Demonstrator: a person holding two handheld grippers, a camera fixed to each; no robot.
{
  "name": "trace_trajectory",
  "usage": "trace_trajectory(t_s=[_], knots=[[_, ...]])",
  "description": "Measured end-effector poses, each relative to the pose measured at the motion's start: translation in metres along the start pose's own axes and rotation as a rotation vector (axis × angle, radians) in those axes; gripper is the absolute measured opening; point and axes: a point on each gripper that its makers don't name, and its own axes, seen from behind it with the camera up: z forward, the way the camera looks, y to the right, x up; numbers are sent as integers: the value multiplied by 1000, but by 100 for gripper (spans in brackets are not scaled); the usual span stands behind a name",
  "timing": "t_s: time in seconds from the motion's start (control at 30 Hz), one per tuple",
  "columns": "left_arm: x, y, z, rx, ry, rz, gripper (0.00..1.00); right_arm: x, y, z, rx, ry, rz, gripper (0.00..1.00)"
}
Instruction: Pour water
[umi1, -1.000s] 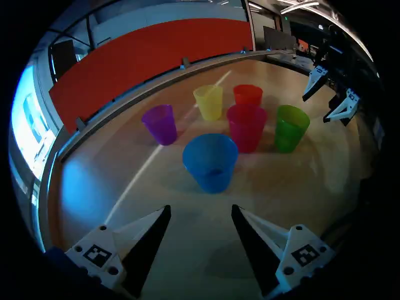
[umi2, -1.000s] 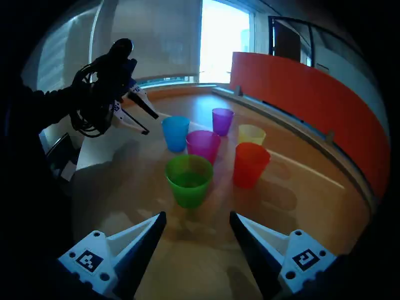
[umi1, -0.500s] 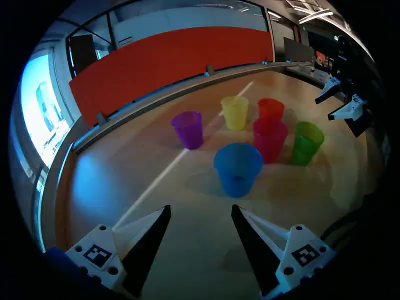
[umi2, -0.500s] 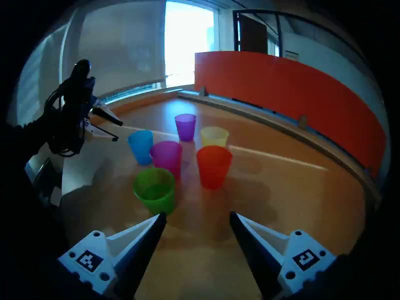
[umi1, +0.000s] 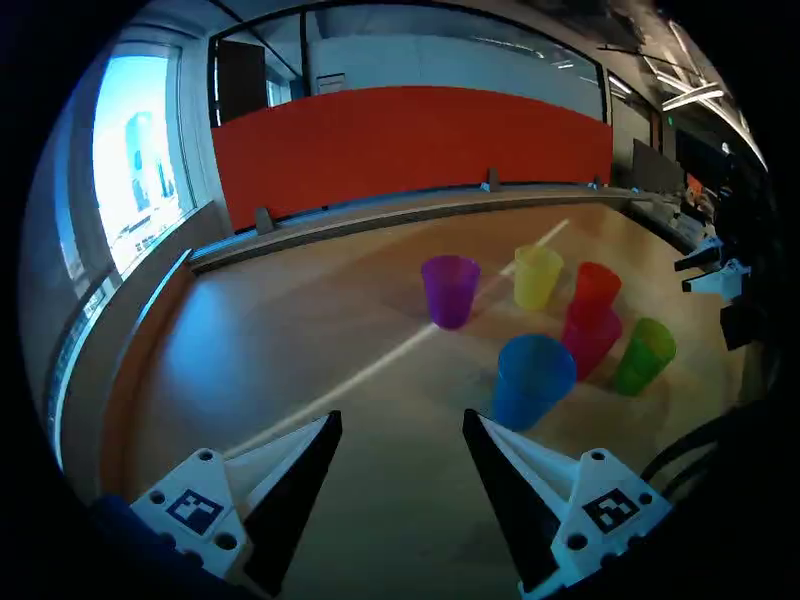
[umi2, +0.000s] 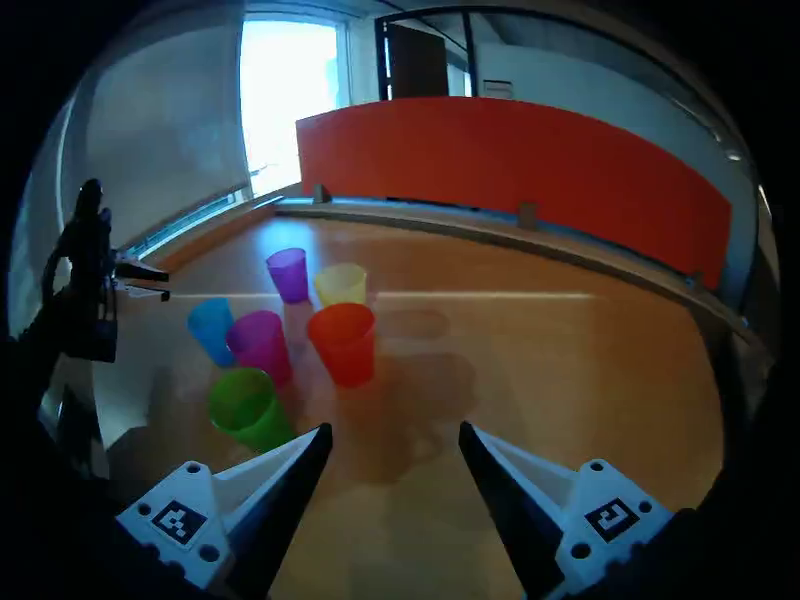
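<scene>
I face a pale wood table (umi1: 290, 320), white stripe (umi1: 380, 365) crossing it. Red partition (umi1: 400, 140) along its far edge; bright window (umi1: 135, 190) beside.

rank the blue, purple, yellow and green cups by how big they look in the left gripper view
1. blue cup, nearest the camera
2. purple cup
3. yellow cup and green cup, too alike to rank
Nearness likely drives the differences; the cups may well match in real size.
</scene>
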Motion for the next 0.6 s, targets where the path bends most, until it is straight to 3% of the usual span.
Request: trace_trajectory(t_s=[0.2,0.4,0.6], knots=[[20,-16,-8,49,54,-31,90,12,9,-3,-31,28,54,98],[42,-14,-15,36,117,-103,90,22,22,-10,-101,72,30,98],[59,-21,-25,92,193,-130,90,46,32,-27,-168,173,-13,98]])
